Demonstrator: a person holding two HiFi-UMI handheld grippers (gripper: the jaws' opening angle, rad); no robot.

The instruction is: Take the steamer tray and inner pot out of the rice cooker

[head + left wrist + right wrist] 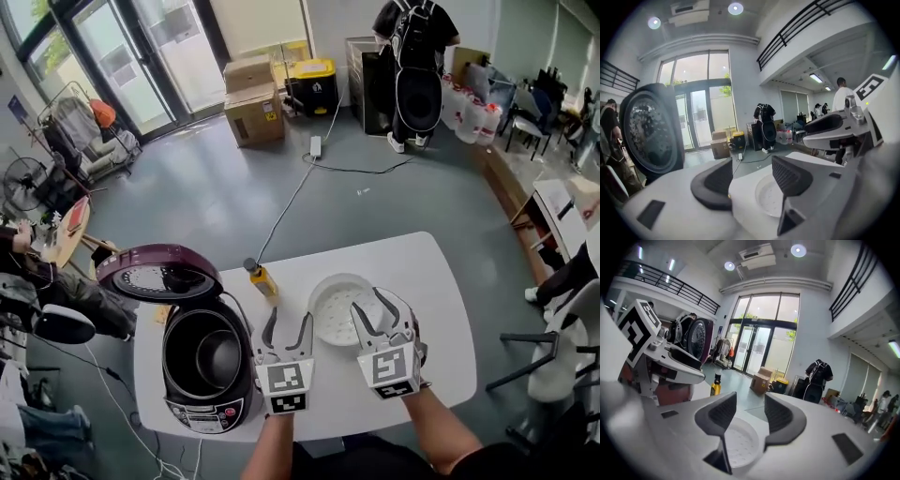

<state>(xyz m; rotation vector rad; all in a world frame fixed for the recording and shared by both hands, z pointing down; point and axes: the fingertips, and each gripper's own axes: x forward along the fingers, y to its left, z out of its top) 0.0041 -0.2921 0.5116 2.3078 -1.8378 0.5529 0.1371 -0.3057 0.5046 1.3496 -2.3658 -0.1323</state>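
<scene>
The rice cooker (208,405) stands on the left of the white table (441,281), its maroon lid (157,274) swung up. The dark inner pot (212,354) sits inside it. The white perforated steamer tray (330,302) lies on the table to the cooker's right. My left gripper (289,321) hovers between cooker and tray, open and empty. My right gripper (372,307) hangs over the tray's right side, open and empty too. In the left gripper view the tray (769,200) shows below the jaws (751,177); in the right gripper view the tray (737,446) lies under the jaws (747,416).
A small yellow bottle (260,278) stands on the table just behind the cooker and tray. The cooker's cord runs off the table's left side. A person (37,272) sits at the left, chairs (553,356) stand at the right, and boxes (253,111) are far back.
</scene>
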